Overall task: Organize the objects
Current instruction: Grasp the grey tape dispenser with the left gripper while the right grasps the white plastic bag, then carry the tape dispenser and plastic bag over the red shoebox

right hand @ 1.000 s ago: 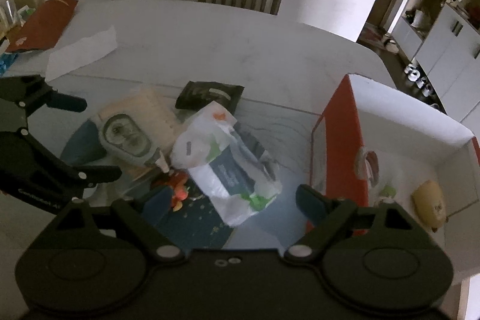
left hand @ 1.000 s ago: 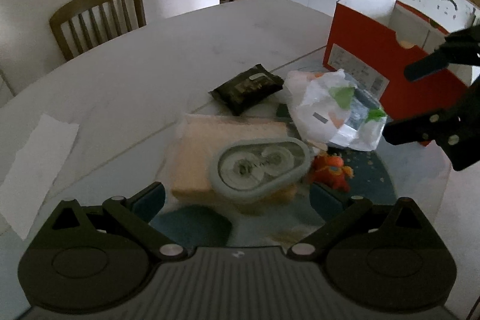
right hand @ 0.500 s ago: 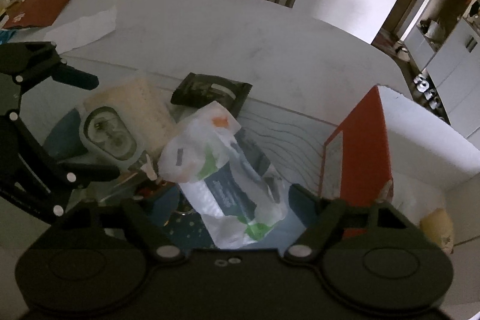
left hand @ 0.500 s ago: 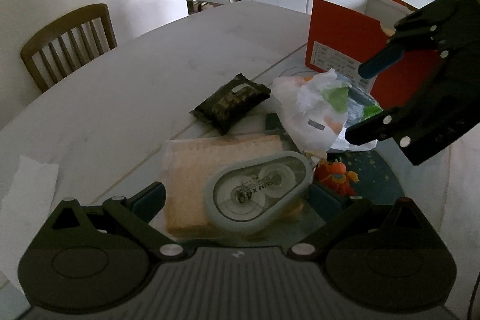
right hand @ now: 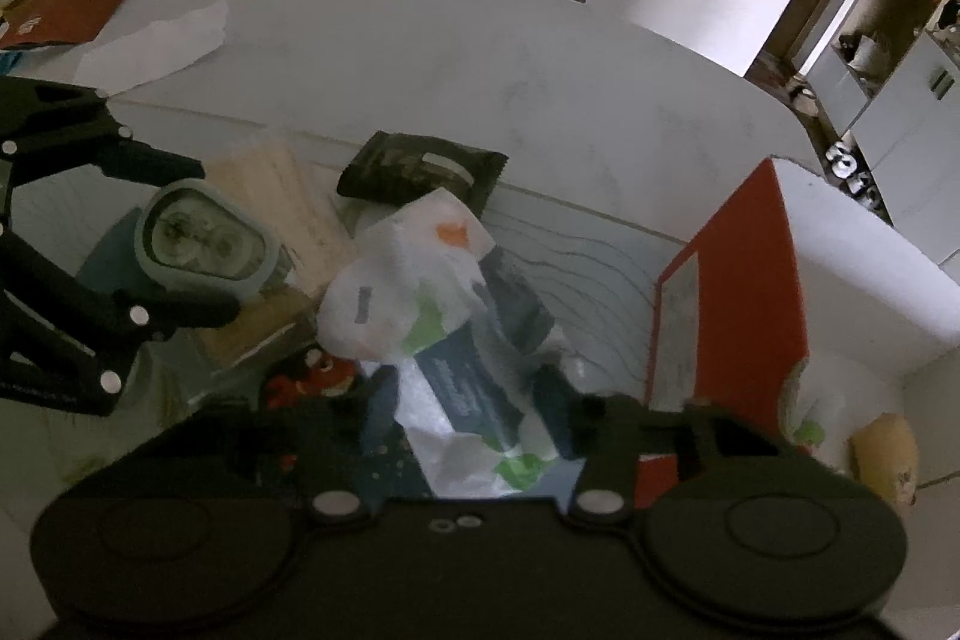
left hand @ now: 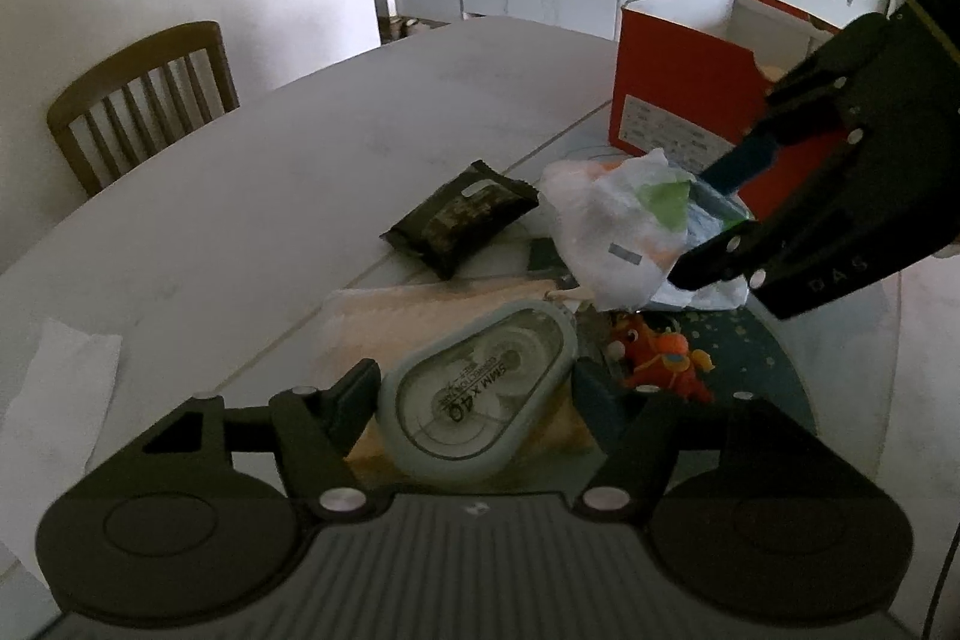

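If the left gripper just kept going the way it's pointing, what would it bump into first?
The tape dispenser. It already lies between the closing left gripper fingers, on a pale pad; whether they touch it yet is unclear.

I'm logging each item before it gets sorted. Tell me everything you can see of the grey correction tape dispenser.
The correction tape dispenser is a rounded, teardrop-shaped case of pale grey-green plastic with a clear window that shows two reels and printed lettering. It lies flat, window up, on a beige pad, with its narrow tip pointing toward the white plastic bag. The left gripper has its jaws on either side of it and closing; whether the pads already press on it is unclear.
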`<action>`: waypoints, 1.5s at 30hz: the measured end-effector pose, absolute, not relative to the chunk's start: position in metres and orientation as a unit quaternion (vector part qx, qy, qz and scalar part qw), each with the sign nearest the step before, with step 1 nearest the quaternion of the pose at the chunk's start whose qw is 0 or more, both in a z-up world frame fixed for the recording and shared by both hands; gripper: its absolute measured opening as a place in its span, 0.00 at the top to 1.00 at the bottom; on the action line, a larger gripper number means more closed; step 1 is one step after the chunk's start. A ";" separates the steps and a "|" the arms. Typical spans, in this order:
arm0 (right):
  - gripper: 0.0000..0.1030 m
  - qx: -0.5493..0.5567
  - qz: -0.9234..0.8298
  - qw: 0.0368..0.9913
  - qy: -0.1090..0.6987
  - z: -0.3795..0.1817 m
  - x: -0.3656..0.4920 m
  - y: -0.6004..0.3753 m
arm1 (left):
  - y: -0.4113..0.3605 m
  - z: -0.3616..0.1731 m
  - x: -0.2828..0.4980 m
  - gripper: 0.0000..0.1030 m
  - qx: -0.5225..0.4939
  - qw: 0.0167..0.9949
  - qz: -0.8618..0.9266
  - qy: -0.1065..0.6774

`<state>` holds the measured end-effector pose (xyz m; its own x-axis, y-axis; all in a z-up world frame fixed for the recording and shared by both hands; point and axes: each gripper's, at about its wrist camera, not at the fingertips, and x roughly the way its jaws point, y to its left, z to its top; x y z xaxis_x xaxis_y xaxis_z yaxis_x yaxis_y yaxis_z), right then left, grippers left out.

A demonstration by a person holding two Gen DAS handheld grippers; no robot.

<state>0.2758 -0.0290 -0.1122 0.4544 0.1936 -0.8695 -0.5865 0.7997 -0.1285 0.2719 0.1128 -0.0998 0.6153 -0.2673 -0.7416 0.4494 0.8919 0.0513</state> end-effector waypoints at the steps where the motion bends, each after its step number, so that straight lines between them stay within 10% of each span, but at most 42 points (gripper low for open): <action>1: 0.72 -0.211 0.233 0.828 0.465 -0.112 0.276 -0.030 | 0.113 -0.099 0.271 0.35 0.116 0.892 -0.197 0.390; 6: 1.00 -0.209 0.224 0.836 0.455 -0.107 0.271 -0.033 | 0.114 -0.099 0.271 0.38 0.102 0.893 -0.184 0.397; 45: 1.00 -0.078 0.214 0.895 0.383 0.001 0.201 -0.136 | 0.045 0.018 0.204 0.43 0.031 0.927 -0.168 0.335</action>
